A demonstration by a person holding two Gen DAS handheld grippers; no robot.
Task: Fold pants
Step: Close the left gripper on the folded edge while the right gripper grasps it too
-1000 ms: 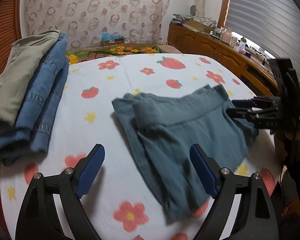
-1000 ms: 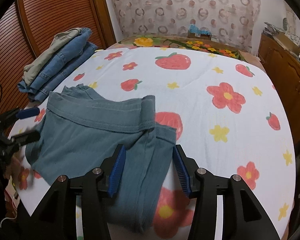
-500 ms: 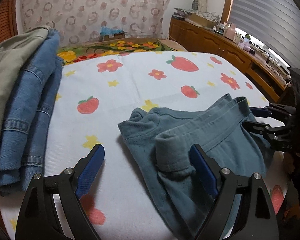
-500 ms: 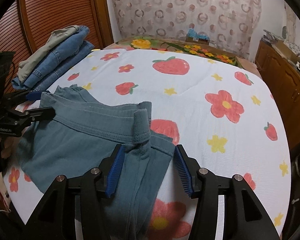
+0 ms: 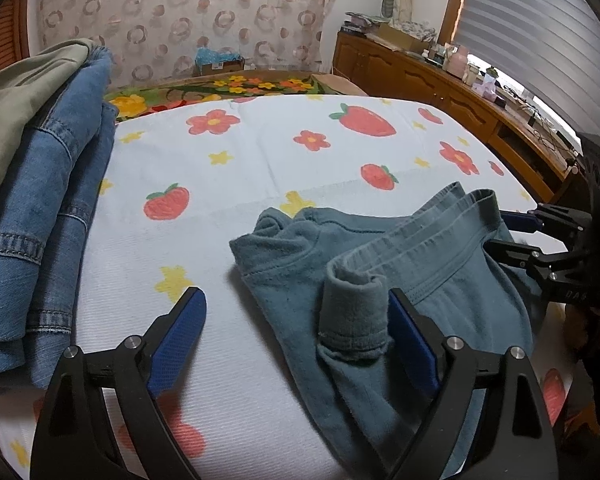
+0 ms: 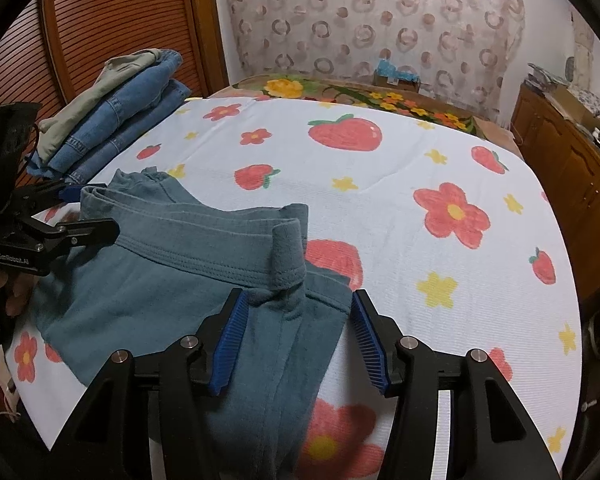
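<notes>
- Pants point(image 5: 384, 280), teal, lying rumpled on bed point(image 5: 260, 160), near its front edge; waistband bunched and raised into a ridge across the cloth.
- Bed sheet white with strawberry, flower and star print.
- Left gripper point(image 5: 296, 320) wide open, nothing pinched. One blue pad sitting just beside a rolled-up fold of waistband, other pad over bare sheet. In the right wrist view, same gripper point(image 6: 88, 212) at the left end of the waistband, one finger over the cloth edge, the other behind it; contact unclear.
- Right gripper point(image 6: 296, 340) about half open, jaws just been opening slightly. Pants between the pads, pads not pressing on cloth. Upturned waistband fold standing just ahead of the tips.
- Right gripper also seen from the left wrist point(image 5: 500, 232) at the right end of the waistband, fingers straddling the band edge.
- Stack of folded clothes point(image 6: 112, 120) at far left side of bed, well apart from pants: blue denim with an olive piece on top.
- Hand point(image 6: 16, 288) partly visible under left gripper body.
- Wooden sideboard point(image 5: 440, 84) along right wall, cluttered top.
- Patterned curtain point(image 6: 360, 20) behind bed.
</notes>
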